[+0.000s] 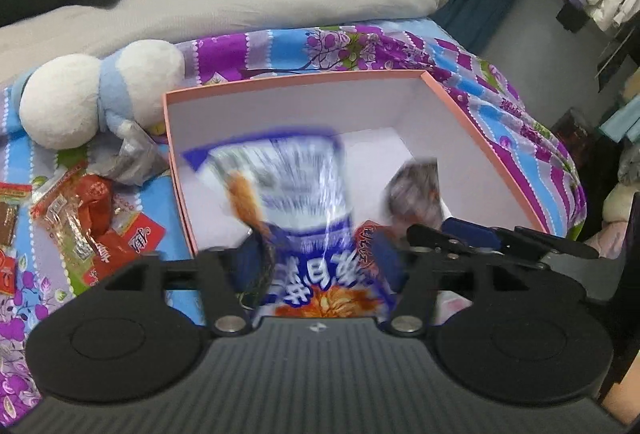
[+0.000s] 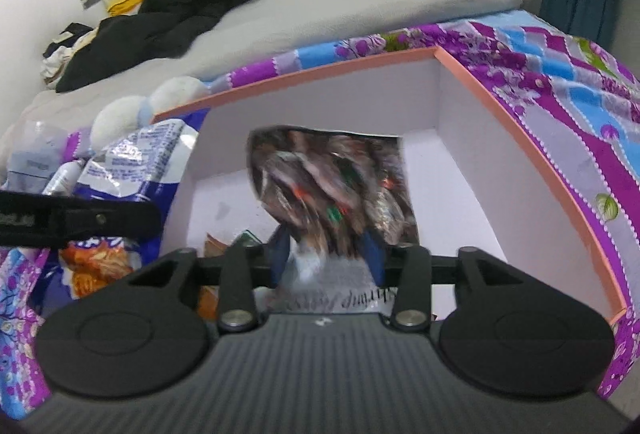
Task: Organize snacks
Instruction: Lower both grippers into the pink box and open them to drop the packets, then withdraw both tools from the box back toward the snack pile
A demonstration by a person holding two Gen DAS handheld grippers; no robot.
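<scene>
Snack bags over pink box (image 1: 486, 138), blue-white bag (image 1: 296, 194) between left tool (image 1: 320, 258) fingers (blurred, seemingly released), right tool (image 2: 328, 254) clasping dark bag (image 2: 332, 190).

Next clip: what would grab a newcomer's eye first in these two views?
The open pink box with white walls on the purple floral bedsheet dominates both views. A blurred blue-and-white snack bag sits between the left tool's fingers over the box, and a dark shiny bag between the right tool's. Loose red snack packets lie left of the box.
</scene>
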